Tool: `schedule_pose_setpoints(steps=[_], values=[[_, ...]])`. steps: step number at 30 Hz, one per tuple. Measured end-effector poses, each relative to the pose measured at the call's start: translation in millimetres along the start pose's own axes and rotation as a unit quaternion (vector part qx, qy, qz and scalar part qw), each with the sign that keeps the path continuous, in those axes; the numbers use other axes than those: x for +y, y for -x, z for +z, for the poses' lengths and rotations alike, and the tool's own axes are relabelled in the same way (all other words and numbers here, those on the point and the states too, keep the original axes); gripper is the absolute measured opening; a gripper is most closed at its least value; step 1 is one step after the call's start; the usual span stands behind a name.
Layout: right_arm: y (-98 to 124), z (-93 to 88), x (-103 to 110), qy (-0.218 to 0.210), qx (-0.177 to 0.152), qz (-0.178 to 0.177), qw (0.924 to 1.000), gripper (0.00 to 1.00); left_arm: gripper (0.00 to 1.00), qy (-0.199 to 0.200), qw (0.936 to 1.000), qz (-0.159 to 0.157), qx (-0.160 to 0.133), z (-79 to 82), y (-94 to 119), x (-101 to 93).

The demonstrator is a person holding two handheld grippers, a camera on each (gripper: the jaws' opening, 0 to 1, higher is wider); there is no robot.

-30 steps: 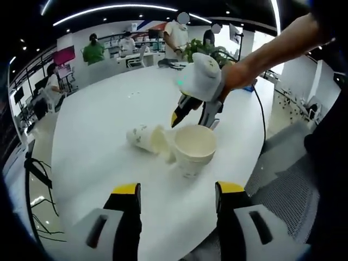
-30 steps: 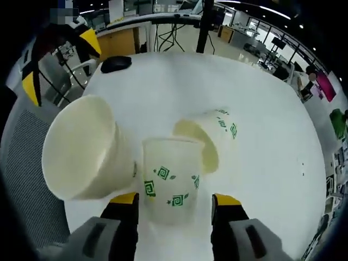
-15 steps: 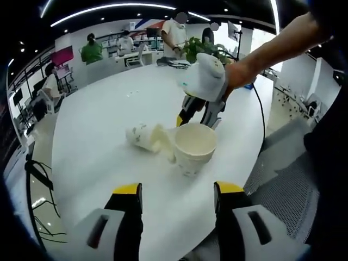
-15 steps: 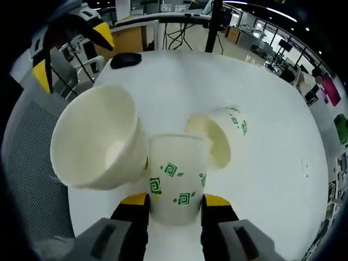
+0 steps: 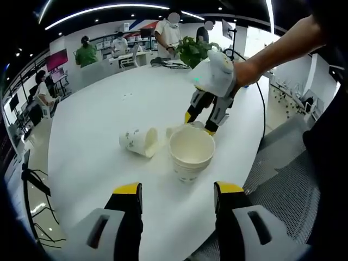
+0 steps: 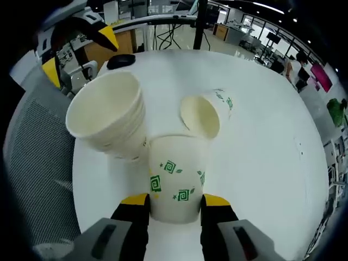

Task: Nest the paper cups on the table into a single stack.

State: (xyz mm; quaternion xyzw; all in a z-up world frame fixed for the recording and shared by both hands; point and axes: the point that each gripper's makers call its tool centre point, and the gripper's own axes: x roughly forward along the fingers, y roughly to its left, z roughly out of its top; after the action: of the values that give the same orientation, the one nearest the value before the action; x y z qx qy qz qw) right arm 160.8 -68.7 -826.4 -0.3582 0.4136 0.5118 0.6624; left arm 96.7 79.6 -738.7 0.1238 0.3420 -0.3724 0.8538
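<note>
A large round white desk (image 5: 98, 109) in an open office carries several paper cups with green square patterns. In the left gripper view, the left gripper (image 5: 178, 197) hangs above the near edge of the desk with its yellow-tipped jaws spread apart and nothing between them. Ahead of it stands a stack of nested cups (image 5: 191, 153), upright, its open mouth facing up. Just beyond the stack, the right gripper (image 5: 198, 123), held by a person's hand (image 5: 246, 70), reaches down to the desk and pinches an upright cup (image 5: 179, 129), which is mostly hidden behind the stack. To the left of the stack, a single cup lies on its side (image 5: 140, 141), its open mouth turned toward the stack. In the right gripper view, the right gripper (image 6: 175, 202) has its yellow-tipped jaws pressed against the two sides of the upright cup (image 6: 174, 178), near its base. The stack of nested cups (image 6: 111, 119) stands just beside that cup on the left of this view, touching or nearly touching it. The cup on its side (image 6: 205, 113) lies just beyond the held cup, its open mouth facing the camera. The left gripper (image 6: 76, 46) shows at the upper left of this view, and a dark computer mouse (image 6: 121, 61) rests near the desk's far edge. A grey mesh chair (image 6: 38, 163) stands beside the desk.
</note>
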Motion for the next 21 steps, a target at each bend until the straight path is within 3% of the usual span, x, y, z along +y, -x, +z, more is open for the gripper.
schedule_pose_setpoints(steps=[10, 15, 21], values=[[25.2, -17.1, 1.0, -0.067, -0.026, -0.028, 0.9970, 0.34, 0.51, -0.008, 0.9997, -0.018, -0.014, 22.9, -5.3, -11.0], [36.4, -15.7, -0.7, -0.067, -0.039, -0.041, 0.9962, 0.34, 0.50, 0.021, 0.9983, -0.037, -0.038, 39.5, -9.7, -14.6], [51.7, -5.3, -11.3, -0.062, -0.068, -0.061, 0.9939, 0.34, 0.50, 0.029, 0.9968, -0.048, -0.057, 59.9, -11.2, -17.7]])
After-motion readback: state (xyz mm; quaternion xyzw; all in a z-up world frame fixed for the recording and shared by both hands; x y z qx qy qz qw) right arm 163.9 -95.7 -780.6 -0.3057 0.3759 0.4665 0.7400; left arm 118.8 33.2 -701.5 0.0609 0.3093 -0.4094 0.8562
